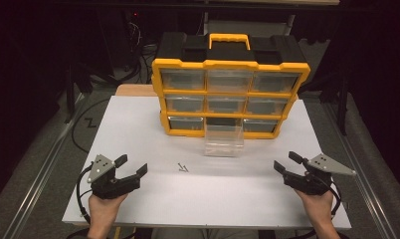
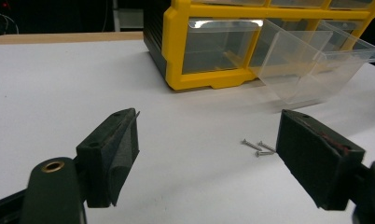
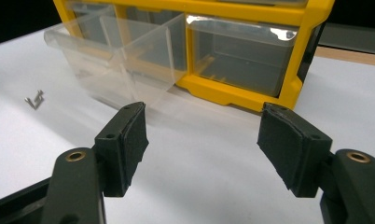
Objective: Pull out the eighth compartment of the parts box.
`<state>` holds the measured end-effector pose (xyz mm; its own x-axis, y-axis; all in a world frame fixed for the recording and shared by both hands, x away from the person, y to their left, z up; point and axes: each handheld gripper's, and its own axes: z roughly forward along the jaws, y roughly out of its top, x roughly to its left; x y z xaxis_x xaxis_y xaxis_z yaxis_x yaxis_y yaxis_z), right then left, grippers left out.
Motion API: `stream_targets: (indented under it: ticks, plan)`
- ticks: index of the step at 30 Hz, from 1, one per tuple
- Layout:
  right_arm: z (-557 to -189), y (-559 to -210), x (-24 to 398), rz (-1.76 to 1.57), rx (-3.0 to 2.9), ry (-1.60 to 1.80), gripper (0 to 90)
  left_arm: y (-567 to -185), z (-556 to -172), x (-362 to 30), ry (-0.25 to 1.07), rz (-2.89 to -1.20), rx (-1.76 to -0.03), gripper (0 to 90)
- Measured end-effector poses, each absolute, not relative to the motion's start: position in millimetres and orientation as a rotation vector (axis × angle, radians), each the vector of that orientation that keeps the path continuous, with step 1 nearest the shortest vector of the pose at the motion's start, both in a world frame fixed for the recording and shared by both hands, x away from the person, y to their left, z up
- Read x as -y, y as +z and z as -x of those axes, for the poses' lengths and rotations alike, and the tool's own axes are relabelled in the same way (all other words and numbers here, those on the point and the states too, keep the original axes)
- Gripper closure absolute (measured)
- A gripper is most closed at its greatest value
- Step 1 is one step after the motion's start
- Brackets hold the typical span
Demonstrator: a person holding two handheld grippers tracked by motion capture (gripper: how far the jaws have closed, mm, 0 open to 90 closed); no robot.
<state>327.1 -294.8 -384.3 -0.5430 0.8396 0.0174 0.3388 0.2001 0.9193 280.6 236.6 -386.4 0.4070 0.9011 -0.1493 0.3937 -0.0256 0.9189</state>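
Two hands come in from the near edge of the white surface (image 1: 138, 129), each holding a black gripper with nothing between its fingers. The left gripper (image 1: 134, 165) sits at the near left with its fingers spread wide apart; the right gripper (image 1: 287, 162) sits at the near right, its fingers likewise held well apart. Both point inward and forward, and they are well apart from each other. In the left gripper view its own padded fingers (image 2: 112, 154) frame bare surface, with a few small screws (image 2: 257, 146) lying close together just inside the right-hand finger. From above, these screws (image 1: 182, 168) rest loose on the surface, nearer the left gripper than the right. Beyond them a clear plastic drawer (image 1: 224, 140) is pulled most of the way out of the middle bottom slot of a yellow and black organizer case (image 1: 231, 63), its front end tilted down onto the surface. I cannot tell whether the drawer holds anything. The case stands upright at the far side, with three rows of three clear drawers and a yellow carry handle (image 1: 229, 38) on top.
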Motion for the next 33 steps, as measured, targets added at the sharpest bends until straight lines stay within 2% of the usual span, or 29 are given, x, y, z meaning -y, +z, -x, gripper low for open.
stream_targets:
  ticks: [33]
  plan:
    - [-330.4, -393.7, 300.9, -1.169, -1.952, 1.337, 31.6, -389.5, -285.8, -233.0, 0.57, -1.643, -1.16, 21.7]
